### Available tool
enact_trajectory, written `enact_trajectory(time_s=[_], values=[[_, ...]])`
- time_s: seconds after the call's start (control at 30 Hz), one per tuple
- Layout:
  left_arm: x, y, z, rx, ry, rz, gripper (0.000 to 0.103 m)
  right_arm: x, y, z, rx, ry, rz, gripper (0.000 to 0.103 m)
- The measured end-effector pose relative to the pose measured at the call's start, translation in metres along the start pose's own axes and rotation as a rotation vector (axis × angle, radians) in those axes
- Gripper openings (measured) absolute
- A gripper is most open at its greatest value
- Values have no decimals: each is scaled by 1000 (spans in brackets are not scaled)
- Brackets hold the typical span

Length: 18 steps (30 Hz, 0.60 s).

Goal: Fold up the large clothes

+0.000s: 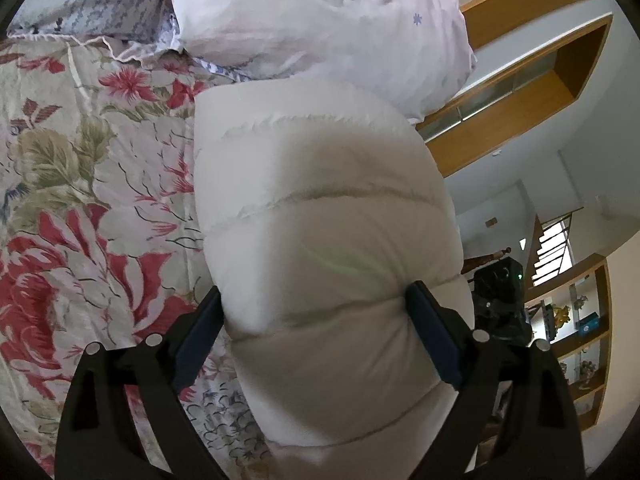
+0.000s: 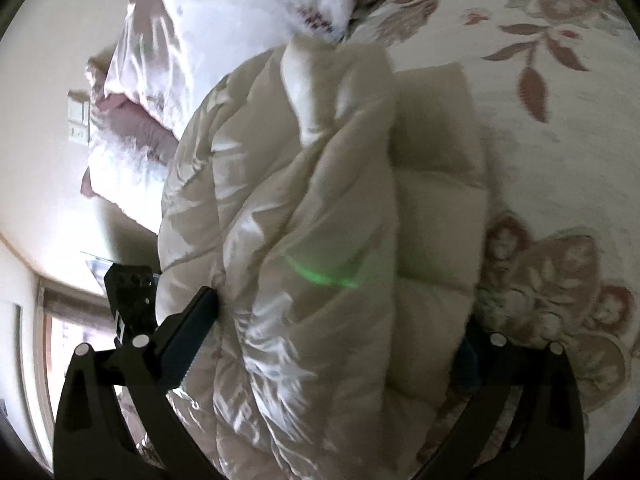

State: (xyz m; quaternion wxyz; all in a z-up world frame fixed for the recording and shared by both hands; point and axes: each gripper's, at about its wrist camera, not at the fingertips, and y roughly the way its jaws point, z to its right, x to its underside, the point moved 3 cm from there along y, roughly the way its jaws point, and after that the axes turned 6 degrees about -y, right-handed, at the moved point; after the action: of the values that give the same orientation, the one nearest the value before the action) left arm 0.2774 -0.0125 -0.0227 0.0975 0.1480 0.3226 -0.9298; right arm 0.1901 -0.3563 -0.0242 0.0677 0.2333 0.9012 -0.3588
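Left gripper [image 1: 316, 312] and right gripper [image 2: 332, 320] jaws both clamp the puffy white jacket [image 1: 320, 200] over the floral bed [image 1: 80, 200].

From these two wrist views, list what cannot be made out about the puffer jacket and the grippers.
- Right wrist view: the right gripper has one finger hidden behind the cream puffer jacket; motion blur smears the floral bedspread.
- Left wrist view: the puffer jacket fills the left gripper; its lower end is cut off by the frame edge.
- Neither view shows sleeves, collar or zipper.
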Motion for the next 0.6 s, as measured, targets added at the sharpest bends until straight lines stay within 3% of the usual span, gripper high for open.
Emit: enact_trajectory(time_s=[0.37,0.5,0.6], values=[[3,5,-2,15,-3,-18,92,-2,19,-19,-43,-64,-56,96],[5,5,2,7,8,-16,91,0,22,-18,-109,-43,-55,73],[5,2,4,13,11,-5,80,3,18,-17,-165,-26,-28,53]])
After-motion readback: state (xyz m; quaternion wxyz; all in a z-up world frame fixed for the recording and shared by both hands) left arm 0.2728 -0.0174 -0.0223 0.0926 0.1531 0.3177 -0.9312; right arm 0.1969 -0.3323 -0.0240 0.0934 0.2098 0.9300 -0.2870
